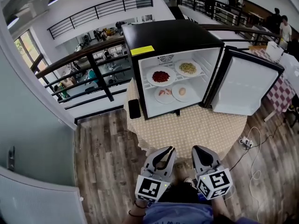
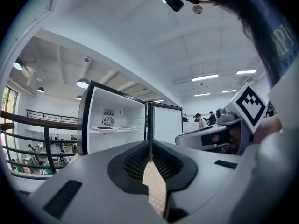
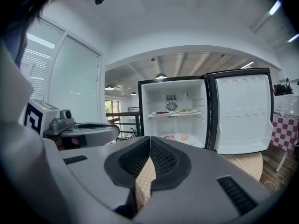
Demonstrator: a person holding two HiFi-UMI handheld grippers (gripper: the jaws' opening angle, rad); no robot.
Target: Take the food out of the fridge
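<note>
Head view shows left hand-held gripper (image 1: 168, 150) and right hand-held gripper (image 1: 197, 149) both closed, empty — entering the fridge (image 1: 175, 36) like that could shove a plate (image 1: 161, 77), not grip it.

The fridge (image 1: 173, 36) door (image 1: 243, 85) stands swung wide to the right, so its front is open. Bare desk (image 1: 196, 129) lies between it and the left gripper (image 1: 168, 149) and right gripper (image 1: 198, 149). A dark phone (image 1: 134, 108) lies by the fridge's left front corner. A shelf (image 3: 173, 114) splits the inside.
</note>
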